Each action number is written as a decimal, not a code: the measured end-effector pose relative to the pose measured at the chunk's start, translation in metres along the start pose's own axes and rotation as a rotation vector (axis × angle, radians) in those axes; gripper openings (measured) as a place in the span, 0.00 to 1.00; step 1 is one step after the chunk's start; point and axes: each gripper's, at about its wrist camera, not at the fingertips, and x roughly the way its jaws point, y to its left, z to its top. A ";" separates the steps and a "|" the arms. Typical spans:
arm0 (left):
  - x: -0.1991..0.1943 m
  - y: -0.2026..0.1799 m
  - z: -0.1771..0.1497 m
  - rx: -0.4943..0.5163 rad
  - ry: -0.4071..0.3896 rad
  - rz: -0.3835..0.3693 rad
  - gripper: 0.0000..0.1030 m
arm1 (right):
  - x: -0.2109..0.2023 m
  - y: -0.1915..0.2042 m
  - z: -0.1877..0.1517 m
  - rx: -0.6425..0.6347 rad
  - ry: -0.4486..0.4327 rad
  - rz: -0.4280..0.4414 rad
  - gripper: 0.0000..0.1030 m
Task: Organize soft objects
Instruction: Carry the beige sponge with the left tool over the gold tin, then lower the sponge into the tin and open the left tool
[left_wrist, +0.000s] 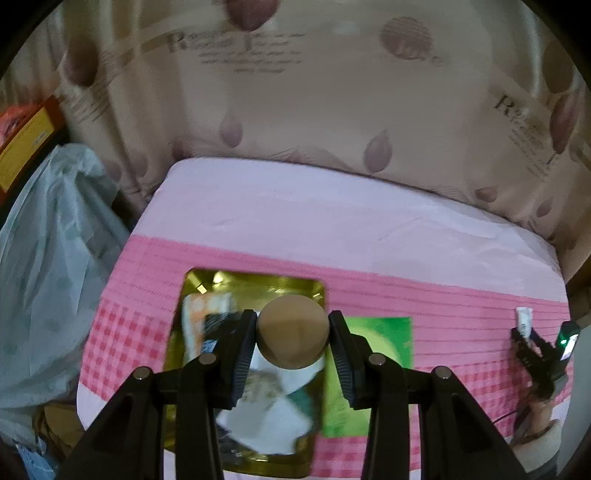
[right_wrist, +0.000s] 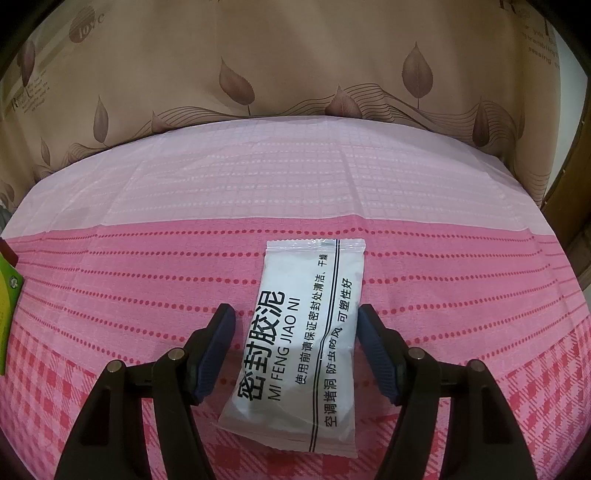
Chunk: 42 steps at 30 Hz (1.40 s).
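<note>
we hold the ball (left_wrist: 292, 334) in our left gripper (left_wrist: 292, 341), closed on it above the tray (left_wrist: 317, 291); next we release it there. our right gripper (right_wrist: 295, 341) straddles the pouch (right_wrist: 303, 343), open, ready to squeeze.

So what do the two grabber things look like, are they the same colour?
Nearly. Both are black plastic with shiny round silver bolts on the joints. The left gripper has dark ridged pads; the right gripper has ridged navy-blue pads. No cables or markings show on these close-up fingers.
</note>
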 end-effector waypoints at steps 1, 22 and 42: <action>0.002 0.008 -0.005 -0.008 0.001 0.002 0.39 | 0.000 0.000 0.000 0.000 0.000 0.000 0.64; 0.071 0.045 -0.044 -0.076 0.092 -0.020 0.39 | 0.000 0.001 0.000 -0.004 0.000 -0.004 0.63; 0.061 0.052 -0.050 -0.088 0.048 -0.047 0.49 | 0.000 0.001 -0.001 -0.007 0.000 -0.006 0.63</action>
